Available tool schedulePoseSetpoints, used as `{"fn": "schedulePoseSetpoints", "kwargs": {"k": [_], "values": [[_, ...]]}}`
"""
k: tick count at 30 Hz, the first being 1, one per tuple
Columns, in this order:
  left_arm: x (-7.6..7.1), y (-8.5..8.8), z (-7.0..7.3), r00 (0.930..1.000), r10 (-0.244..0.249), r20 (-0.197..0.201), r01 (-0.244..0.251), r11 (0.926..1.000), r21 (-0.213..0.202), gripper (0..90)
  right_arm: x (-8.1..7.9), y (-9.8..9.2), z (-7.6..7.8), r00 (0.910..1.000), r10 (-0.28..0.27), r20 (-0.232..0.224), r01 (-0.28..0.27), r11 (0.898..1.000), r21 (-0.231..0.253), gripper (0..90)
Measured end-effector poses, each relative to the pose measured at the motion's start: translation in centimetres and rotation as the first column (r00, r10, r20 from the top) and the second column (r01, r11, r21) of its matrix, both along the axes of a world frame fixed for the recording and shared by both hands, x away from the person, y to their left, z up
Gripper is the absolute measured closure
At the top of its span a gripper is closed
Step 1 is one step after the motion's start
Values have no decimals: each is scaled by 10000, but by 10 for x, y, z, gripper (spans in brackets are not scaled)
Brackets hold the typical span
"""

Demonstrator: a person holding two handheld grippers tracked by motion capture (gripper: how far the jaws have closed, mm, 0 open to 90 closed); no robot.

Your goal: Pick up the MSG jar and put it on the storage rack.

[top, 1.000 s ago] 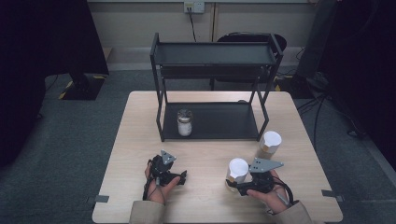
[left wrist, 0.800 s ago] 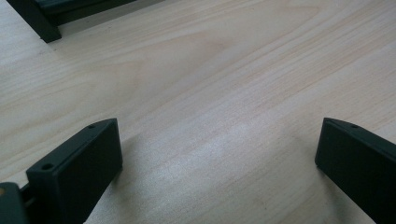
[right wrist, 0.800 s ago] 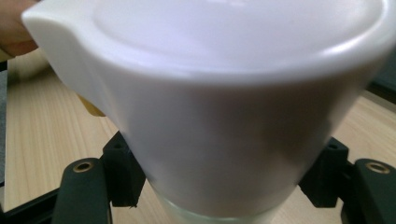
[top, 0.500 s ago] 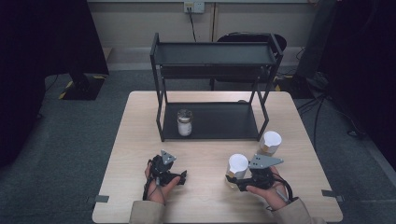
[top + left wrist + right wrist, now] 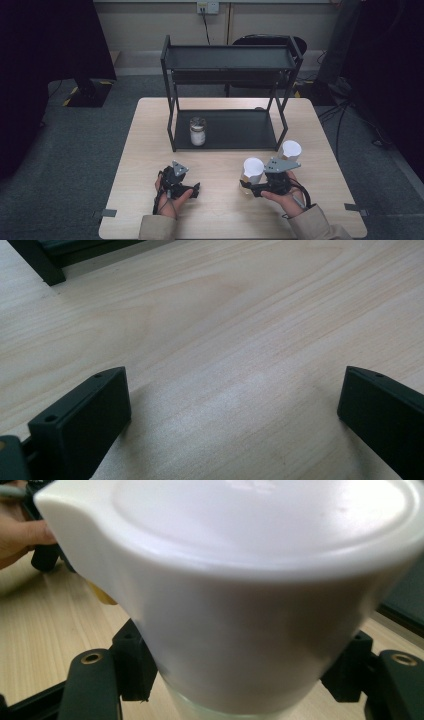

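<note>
My right gripper point(image 5: 248, 186) is shut on a white-lidded cup point(image 5: 253, 168) at the table's front right, with the jaws pressed on its body just under the lid. In the right gripper view the cup's white lid point(image 5: 250, 555) looms close, and the right gripper point(image 5: 240, 685) clamps it from both sides. A second white-lidded cup point(image 5: 291, 149) stands just behind, beside the rack's right leg. My left gripper point(image 5: 191, 189) rests at the front left of the table. Its jaws stand wide open over bare wood in the left gripper view point(image 5: 235, 405).
A black two-level rack point(image 5: 230, 57) stands at the back of the wooden table point(image 5: 145, 150). A lidded glass jar point(image 5: 198, 132) sits on its lower shelf at the left. A black chair point(image 5: 265, 40) is behind the rack.
The cup in my right gripper has shifted slightly away from the front edge. The left gripper has stayed where it was.
</note>
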State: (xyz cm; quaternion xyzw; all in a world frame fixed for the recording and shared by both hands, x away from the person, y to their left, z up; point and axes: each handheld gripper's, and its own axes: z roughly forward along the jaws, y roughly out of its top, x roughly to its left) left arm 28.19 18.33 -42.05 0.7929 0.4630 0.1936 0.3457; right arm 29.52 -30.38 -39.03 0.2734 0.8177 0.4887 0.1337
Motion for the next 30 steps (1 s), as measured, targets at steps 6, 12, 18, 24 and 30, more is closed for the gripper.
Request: {"fn": "schedulePoseSetpoints", "kwargs": {"k": [6, 12, 18, 24, 30], "values": [[0, 0, 0, 10000, 0, 2, 0, 10000, -4, 1, 4, 4, 2, 10000, -34, 56, 35, 10000, -94, 306], [0, 0, 0, 10000, -1, 3, 1, 10000, -4, 1, 7, 7, 5, 9999, -114, 80, 115, 9998, -153, 305], [0, 0, 0, 10000, -1, 2, 1, 10000, -5, 1, 12, 10, 11, 9998, -161, 127, 163, 9998, -143, 306], [0, 0, 0, 10000, 1, 0, -1, 10000, -1, 1, 17, 15, 16, 9995, -314, -24, 314, 9995, -95, 306], [0, 0, 0, 10000, -1, 2, 1, 10000, -4, 1, 23, 17, 17, 9993, -369, 88, 369, 9993, -83, 306]]}}
